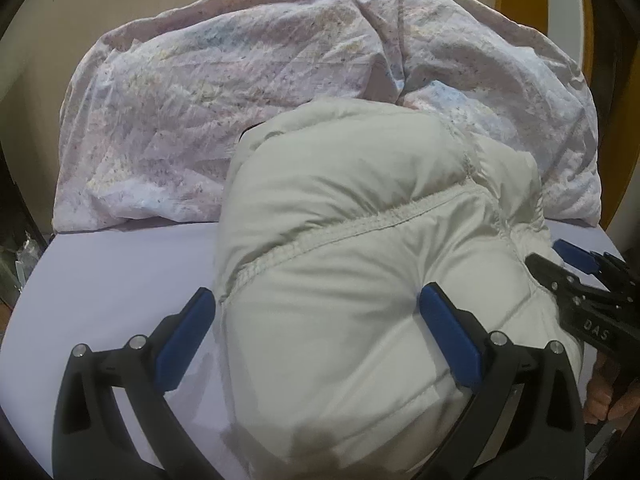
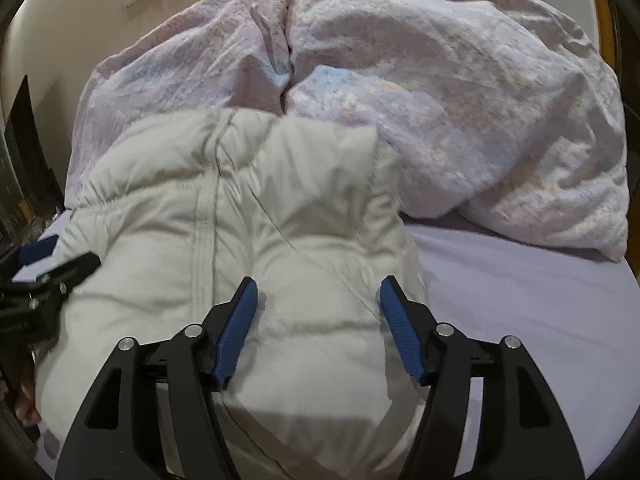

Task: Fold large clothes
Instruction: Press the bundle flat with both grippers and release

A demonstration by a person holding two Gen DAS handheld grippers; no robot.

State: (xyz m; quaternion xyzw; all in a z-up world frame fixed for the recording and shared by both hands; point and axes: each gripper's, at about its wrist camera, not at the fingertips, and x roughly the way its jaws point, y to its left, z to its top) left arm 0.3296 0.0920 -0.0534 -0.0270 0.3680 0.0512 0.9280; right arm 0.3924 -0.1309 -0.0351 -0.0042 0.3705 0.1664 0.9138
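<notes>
Off-white puffer jacket [image 1: 360,264] lies bundled on the lilac sheet [image 1: 112,272] just before the crumpled duvet [image 1: 200,92]; left gripper [image 1: 316,336] and right gripper [image 2: 318,328] both gape, unclamped, straddling its near end, probably to settle the fold.

Light: dim, soft indoor.
Shadow: dark patch on the jacket [image 2: 248,264] nearest the right gripper [image 2: 318,328].
Blur: slight, right view.
Edges: fisheye bending, black corners.
</notes>
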